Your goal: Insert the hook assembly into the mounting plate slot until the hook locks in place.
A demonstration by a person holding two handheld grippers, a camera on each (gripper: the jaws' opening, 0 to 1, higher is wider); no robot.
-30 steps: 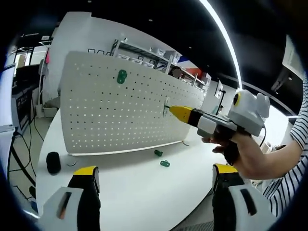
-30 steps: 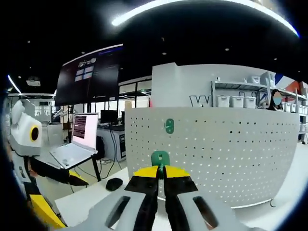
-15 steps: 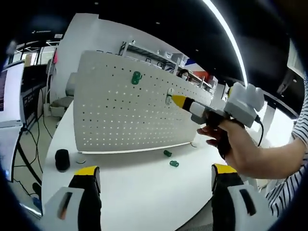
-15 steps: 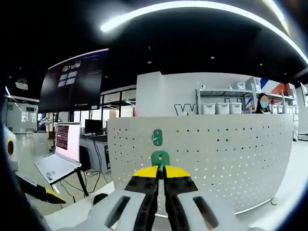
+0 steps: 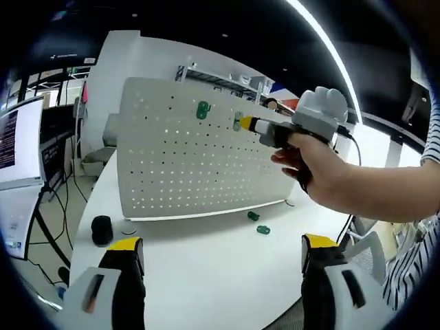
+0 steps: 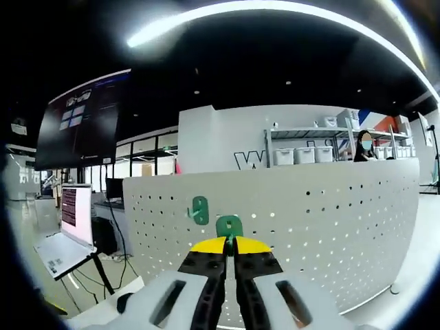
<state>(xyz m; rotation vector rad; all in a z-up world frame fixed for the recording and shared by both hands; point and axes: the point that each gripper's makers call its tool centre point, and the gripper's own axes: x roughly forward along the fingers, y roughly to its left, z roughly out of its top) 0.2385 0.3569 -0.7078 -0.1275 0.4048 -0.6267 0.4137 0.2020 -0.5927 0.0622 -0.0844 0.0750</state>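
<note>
Right gripper (image 6: 230, 246) pinched on green hook (image 6: 229, 227), held at pegboard (image 6: 330, 213) beside mounted hook (image 6: 199, 210); left gripper (image 5: 223, 258) wide open, holding nothing

Looks like a big lab or work room with office desks. Ahead of the right jaws, past the white board full of small holes (image 6: 323, 227), stand metal shelves with white boxes (image 6: 309, 152) and a person (image 6: 364, 146). Off to the left of those jaws, an open laptop (image 6: 65, 230) and a large dark wall screen (image 6: 82, 120). Overhead, a long curved ceiling light (image 6: 268, 10). Beyond the left jaws, a round white table (image 5: 199, 254).
</note>
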